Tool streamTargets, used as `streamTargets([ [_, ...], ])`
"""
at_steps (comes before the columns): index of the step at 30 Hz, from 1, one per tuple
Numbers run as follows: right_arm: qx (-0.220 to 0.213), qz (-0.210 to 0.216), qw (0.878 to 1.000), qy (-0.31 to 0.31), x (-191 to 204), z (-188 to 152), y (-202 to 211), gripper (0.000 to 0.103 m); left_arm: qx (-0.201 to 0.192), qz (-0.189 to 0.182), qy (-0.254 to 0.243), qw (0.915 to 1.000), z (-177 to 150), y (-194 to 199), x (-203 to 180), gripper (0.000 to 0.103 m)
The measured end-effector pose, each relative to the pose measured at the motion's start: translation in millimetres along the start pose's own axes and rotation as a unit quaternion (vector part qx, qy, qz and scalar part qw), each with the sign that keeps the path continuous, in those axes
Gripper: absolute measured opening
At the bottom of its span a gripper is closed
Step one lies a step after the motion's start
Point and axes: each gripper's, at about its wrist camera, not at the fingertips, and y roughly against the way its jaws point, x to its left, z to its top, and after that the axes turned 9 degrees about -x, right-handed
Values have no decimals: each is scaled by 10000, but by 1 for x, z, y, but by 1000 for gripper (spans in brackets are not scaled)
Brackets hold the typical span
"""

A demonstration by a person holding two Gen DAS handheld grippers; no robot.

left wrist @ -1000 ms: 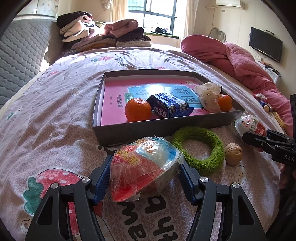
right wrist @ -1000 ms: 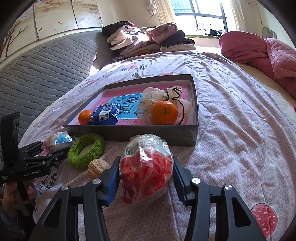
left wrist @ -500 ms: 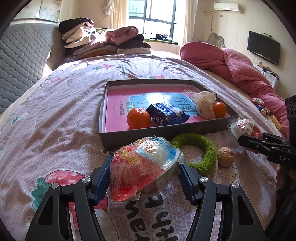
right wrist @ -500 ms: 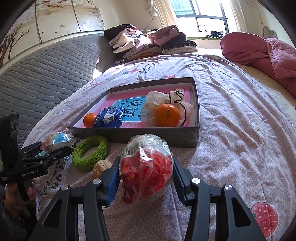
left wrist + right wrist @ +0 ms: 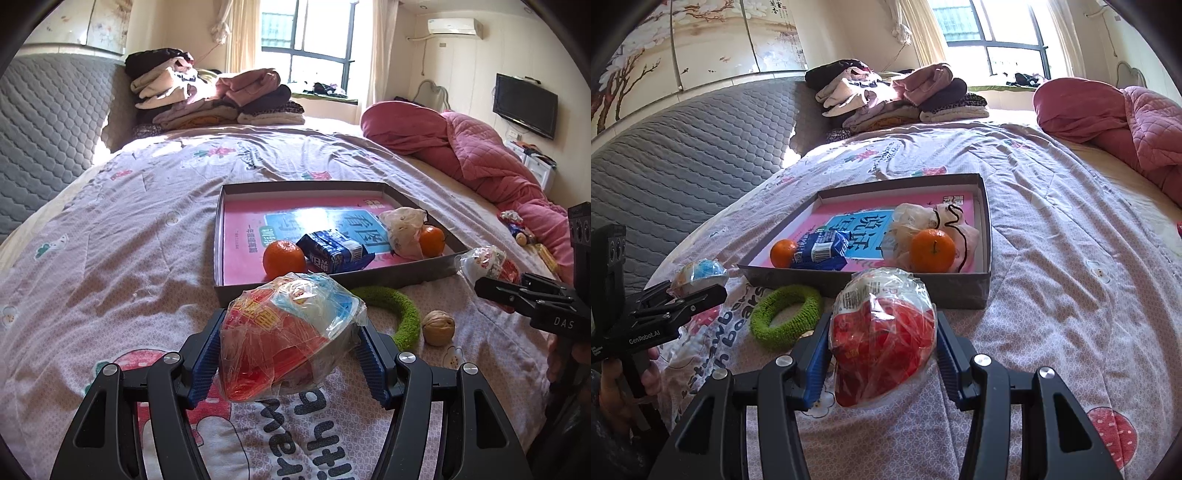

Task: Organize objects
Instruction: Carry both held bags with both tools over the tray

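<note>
Both of my grippers have risen off the bed since a second ago, so the tray sits lower and farther out in each wrist view and more of the room shows above it. My left gripper (image 5: 290,356) has its jaws clamped on a crinkly snack packet (image 5: 290,332), red and blue under clear film. My right gripper (image 5: 882,354) has its jaws clamped on a second red packet (image 5: 882,328). Each packet hangs clear of the bedspread (image 5: 110,258).

What matters now is the grey tray (image 5: 332,286): it lies straight ahead of both grippers, its long axis running across my view, its near wall facing me. Inside it are two oranges (image 5: 284,258), a blue carton (image 5: 334,251) and a crumpled bag (image 5: 402,230). Bare pink floor lies to the left, nearer my left gripper, so I judge that side goes in first, lifted over the near wall. My right packet faces the crowded right end, just before the other orange (image 5: 932,250).

On the bed before the tray's near wall, a green ring (image 5: 786,310) and a walnut (image 5: 438,326) wait.
</note>
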Motion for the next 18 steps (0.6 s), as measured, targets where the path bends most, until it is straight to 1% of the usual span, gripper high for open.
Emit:
streamTargets([
  [10, -172, 46, 9998, 27, 7, 4, 14, 52, -63, 41, -3, 10000, 1, 13, -1, 68],
  [18, -344, 78, 9994, 17, 9, 13, 22, 52, -157, 48, 34, 9999, 9, 18, -4, 68],
])
